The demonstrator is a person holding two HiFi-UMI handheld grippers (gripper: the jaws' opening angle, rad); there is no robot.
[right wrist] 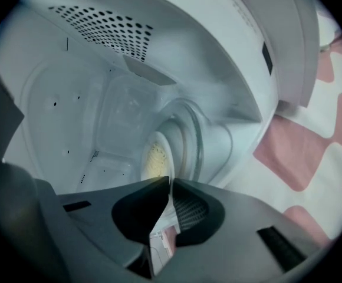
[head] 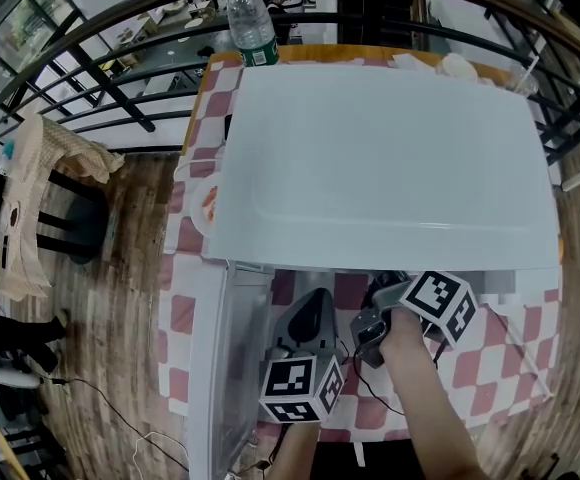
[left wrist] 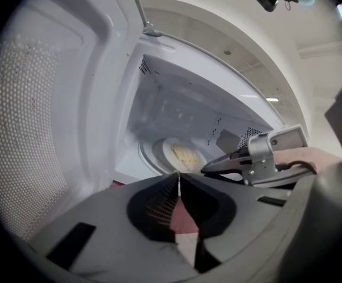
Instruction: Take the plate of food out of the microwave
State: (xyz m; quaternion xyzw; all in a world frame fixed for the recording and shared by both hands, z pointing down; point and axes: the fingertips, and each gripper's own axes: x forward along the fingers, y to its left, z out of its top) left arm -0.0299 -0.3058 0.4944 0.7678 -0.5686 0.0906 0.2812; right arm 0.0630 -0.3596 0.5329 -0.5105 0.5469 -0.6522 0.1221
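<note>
Jaws stand closed on our left gripper and right gripper, facing the plate inside the microwave; far bottle label unreadable.

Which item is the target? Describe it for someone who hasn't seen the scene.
Find the white microwave on the checked tablecloth, its door swung open. On the cavity floor lies a clear glass turntable. The plate sits on it: opaque white with pale yellow food, unlike the bare glass around it.

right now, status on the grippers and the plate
Left gripper jaws shut, empty. Right gripper jaws shut by plate, grip unclear. Plate in microwave, door open, nothing blocking.
</note>
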